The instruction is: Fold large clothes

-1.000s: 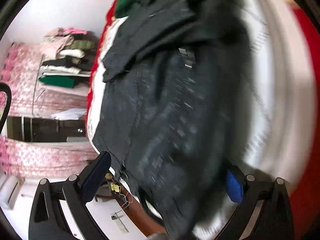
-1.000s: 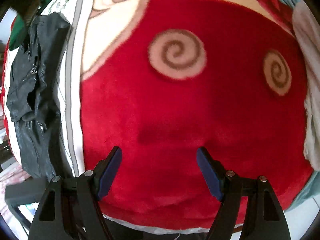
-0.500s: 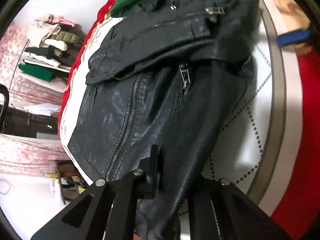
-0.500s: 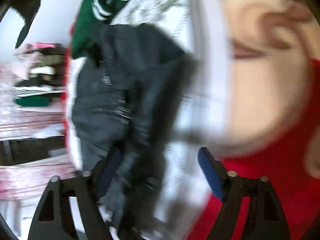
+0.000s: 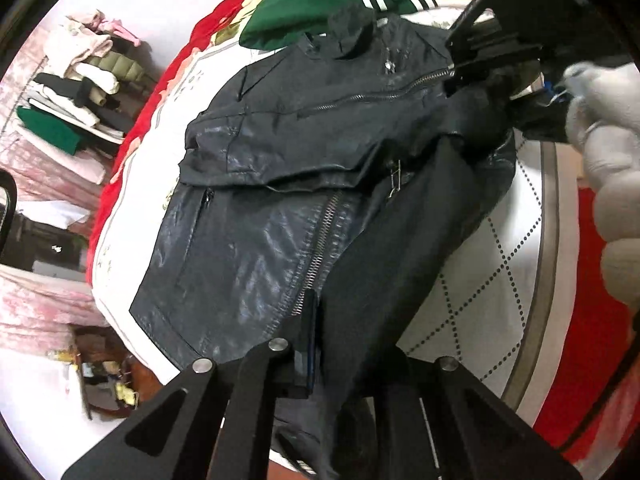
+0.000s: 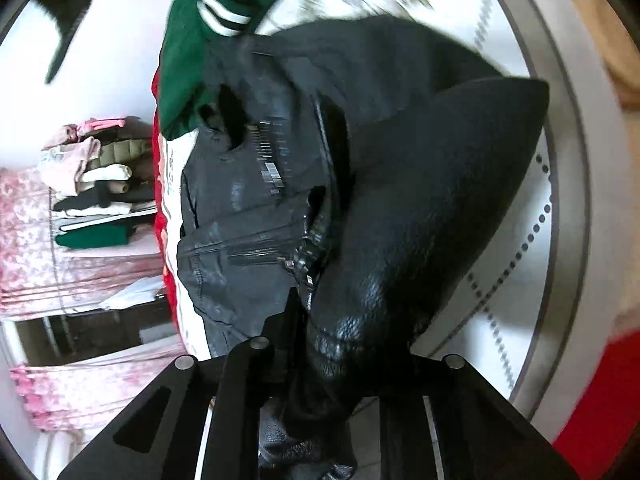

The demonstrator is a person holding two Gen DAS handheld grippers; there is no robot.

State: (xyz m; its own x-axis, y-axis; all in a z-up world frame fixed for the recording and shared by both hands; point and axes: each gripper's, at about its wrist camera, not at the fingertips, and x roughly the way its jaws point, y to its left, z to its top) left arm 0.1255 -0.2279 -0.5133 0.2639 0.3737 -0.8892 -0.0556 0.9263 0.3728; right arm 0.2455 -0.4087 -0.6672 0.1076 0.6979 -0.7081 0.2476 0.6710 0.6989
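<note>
A black leather jacket [image 5: 280,184] with silver zips lies on a white quilted cover [image 5: 500,280]. In the left wrist view my left gripper [image 5: 328,364] is shut on the jacket's near hem and holds it raised. My right gripper [image 5: 472,76], held by a white-gloved hand [image 5: 600,152], grips the jacket's far end near the collar. In the right wrist view the jacket [image 6: 420,184] bulges up in front of my right gripper [image 6: 320,344]. Its jaws are closing, with a fold of leather pinched between them.
A green jacket with white stripes [image 5: 320,4] lies beyond the collar. The cover sits on a red blanket [image 5: 600,368]. A stack of folded clothes [image 5: 76,96] stands on a pink patterned surface [image 6: 36,216] at the left, past the bed's edge.
Both grippers went from open to shut on the jacket. The left one took the hem and lifted it. The right one swung from over the red blanket to the jacket's collar end.
</note>
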